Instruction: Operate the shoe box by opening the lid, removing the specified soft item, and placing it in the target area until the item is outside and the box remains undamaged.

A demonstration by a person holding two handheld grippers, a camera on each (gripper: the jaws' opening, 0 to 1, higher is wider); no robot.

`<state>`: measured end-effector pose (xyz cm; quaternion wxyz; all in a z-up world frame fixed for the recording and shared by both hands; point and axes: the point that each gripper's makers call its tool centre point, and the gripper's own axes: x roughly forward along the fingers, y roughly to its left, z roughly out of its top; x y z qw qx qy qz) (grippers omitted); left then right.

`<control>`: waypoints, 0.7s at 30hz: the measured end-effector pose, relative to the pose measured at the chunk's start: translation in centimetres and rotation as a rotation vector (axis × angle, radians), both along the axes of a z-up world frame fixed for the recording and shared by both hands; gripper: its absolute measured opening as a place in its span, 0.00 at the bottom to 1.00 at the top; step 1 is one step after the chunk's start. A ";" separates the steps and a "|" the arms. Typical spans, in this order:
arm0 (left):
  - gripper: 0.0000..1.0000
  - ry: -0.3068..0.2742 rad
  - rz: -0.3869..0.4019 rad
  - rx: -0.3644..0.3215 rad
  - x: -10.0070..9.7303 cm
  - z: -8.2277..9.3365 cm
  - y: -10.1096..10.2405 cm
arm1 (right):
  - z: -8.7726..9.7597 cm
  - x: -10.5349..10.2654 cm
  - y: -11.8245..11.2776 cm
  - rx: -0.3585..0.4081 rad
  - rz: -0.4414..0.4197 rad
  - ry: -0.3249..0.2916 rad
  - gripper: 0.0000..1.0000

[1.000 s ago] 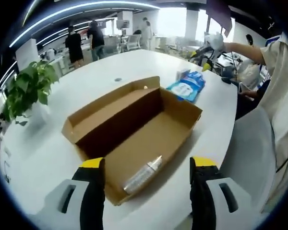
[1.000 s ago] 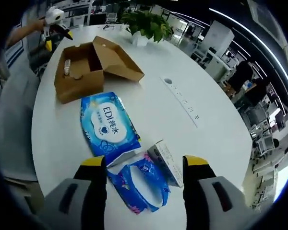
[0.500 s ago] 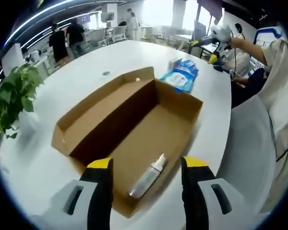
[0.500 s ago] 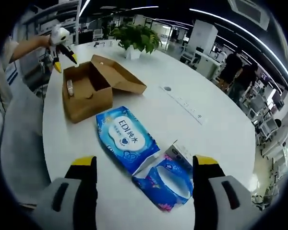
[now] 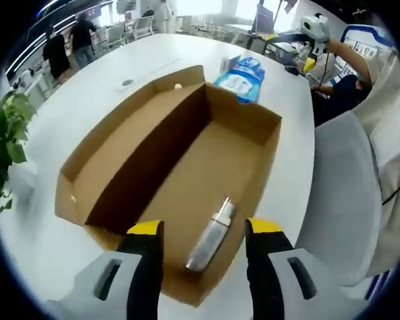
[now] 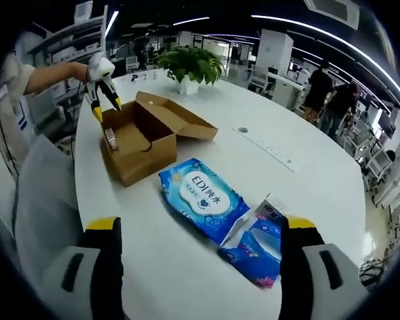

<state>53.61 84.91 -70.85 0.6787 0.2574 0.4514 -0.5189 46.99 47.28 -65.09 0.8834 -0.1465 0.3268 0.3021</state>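
Observation:
A brown cardboard shoe box [image 5: 247, 120] lies open on the white table, its lid [image 5: 130, 143] folded back to the left. A silvery bottle [image 5: 212, 235] lies on the box floor near the close end. My left gripper [image 5: 204, 227] hovers open just above that end, its jaws on either side of the bottle and apart from it. In the right gripper view the box [image 6: 150, 155] stands far left with the left gripper [image 6: 107, 103] over it. My right gripper [image 6: 201, 225] is open above a blue wipes pack [image 6: 203, 198], holding nothing.
A small blue tissue packet [image 6: 257, 243] and a white carton [image 6: 270, 208] lie beside the wipes pack. A potted plant [image 6: 190, 67] and a power strip [image 6: 267, 148] sit farther along the table. A grey chair [image 5: 340, 193] stands at the table edge. People stand in the background.
The left gripper has come closer and lower over the box, so the bottle sits between its jaws. The right gripper has drawn back and up from the wipes pack.

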 end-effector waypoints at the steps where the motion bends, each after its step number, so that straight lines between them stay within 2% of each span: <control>1: 0.49 0.004 -0.012 0.007 0.0 -0.1 0.0 | 0.1 -0.2 0.2 0.012 -0.007 0.000 0.96; 7: 0.49 0.009 -0.102 0.068 0.4 -1.1 -0.1 | 0.6 -1.5 1.6 0.083 -0.015 -0.005 0.96; 12: 0.49 0.010 -0.183 0.109 0.9 -1.7 -0.1 | 0.4 -2.4 2.1 0.100 -0.031 -0.002 0.96; 13: 0.50 0.024 -0.231 0.115 0.7 -1.9 -0.2 | 0.4 -2.5 2.2 0.107 -0.037 0.000 0.96; 17: 0.53 0.052 -0.318 0.159 0.3 -2.5 -0.4 | 0.2 -3.0 2.5 0.120 -0.045 0.008 0.96; 21: 0.52 0.066 -0.358 0.182 0.4 -2.9 -0.6 | 0.5 -3.5 3.0 0.138 -0.047 0.003 0.96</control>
